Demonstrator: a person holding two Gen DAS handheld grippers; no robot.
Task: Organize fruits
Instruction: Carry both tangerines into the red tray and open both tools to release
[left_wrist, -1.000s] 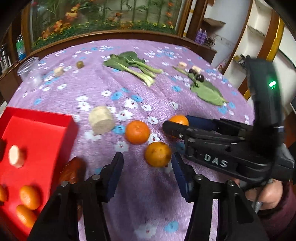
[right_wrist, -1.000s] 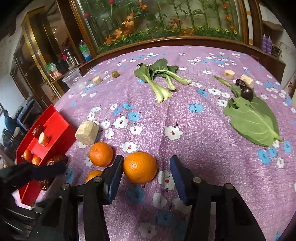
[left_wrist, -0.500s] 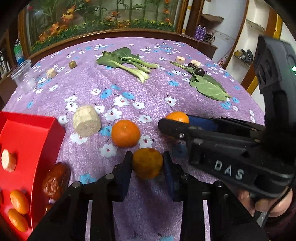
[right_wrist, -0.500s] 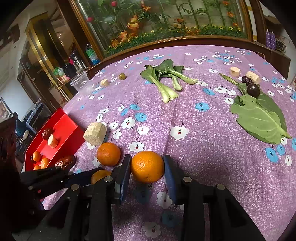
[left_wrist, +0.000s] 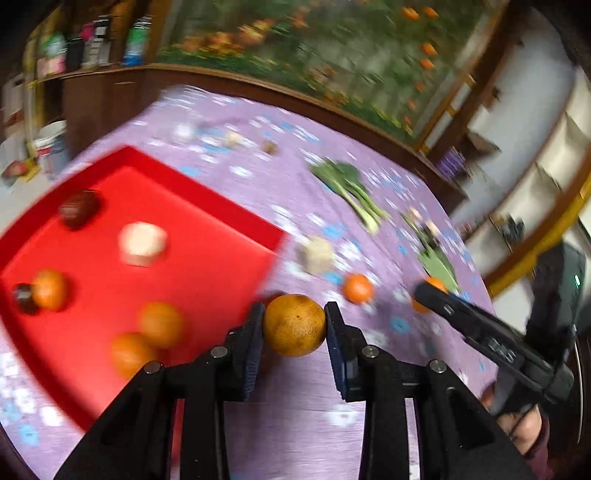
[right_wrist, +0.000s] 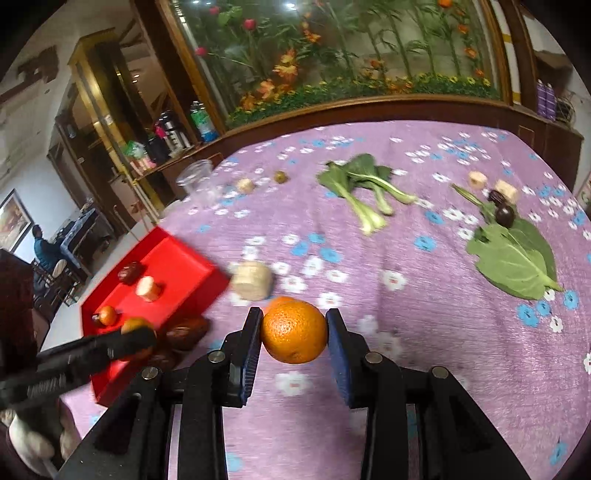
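My left gripper (left_wrist: 294, 326) is shut on a dull yellow-orange orange (left_wrist: 294, 325) and holds it above the table beside the red tray (left_wrist: 207, 206). The tray holds several small oranges (left_wrist: 161, 324), a pale chunk (left_wrist: 142, 243) and a dark date (left_wrist: 78, 208). My right gripper (right_wrist: 294, 331) is shut on a bright orange (right_wrist: 294, 331), lifted over the purple cloth. Another orange (left_wrist: 357, 288) lies on the cloth; it shows just behind the held orange in the right wrist view (right_wrist: 280, 301). The left gripper also shows in the right wrist view (right_wrist: 122, 341), near the tray (right_wrist: 184, 258).
A pale cut chunk (right_wrist: 254, 280) lies right of the tray. Bok choy (right_wrist: 364, 192), a big green leaf (right_wrist: 513, 258) with dark fruits (right_wrist: 504, 215), small pale pieces (right_wrist: 477, 180), a plastic cup (right_wrist: 195, 181) and dates (right_wrist: 186, 332) by the tray's corner are on the flowered cloth.
Both grippers have closed on their oranges and lifted them. The left gripper has swung left toward the red tray; its view is motion-blurred.
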